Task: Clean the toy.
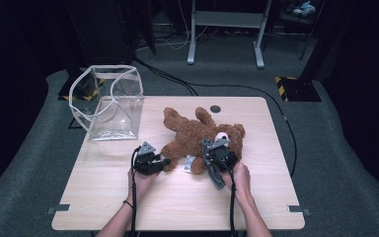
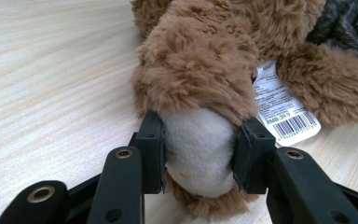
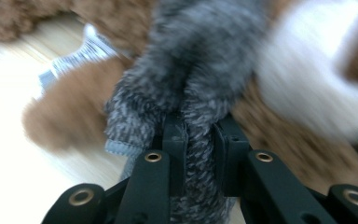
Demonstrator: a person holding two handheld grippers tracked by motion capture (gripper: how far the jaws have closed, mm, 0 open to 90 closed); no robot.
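Observation:
A brown teddy bear (image 1: 190, 136) lies on the wooden table (image 1: 177, 202), its head toward the right. My left gripper (image 1: 164, 162) sits at the bear's near left leg. In the left gripper view, this gripper (image 2: 199, 149) is shut on the foot, both pads pressing the cream sole (image 2: 196, 135). A white barcode label (image 2: 284, 109) lies beside that leg. My right gripper (image 1: 216, 152) is over the bear's neck. In the blurred right gripper view, this gripper (image 3: 199, 135) is shut on a strand of the bear's grey knitted scarf (image 3: 191, 70).
A clear plastic bag with white trim (image 1: 111, 101) stands open at the table's back left corner. A small black round cap (image 1: 215, 108) sits near the back edge. Behind the table are a grey stand (image 1: 225, 29) and floor cables. The front of the table is bare wood.

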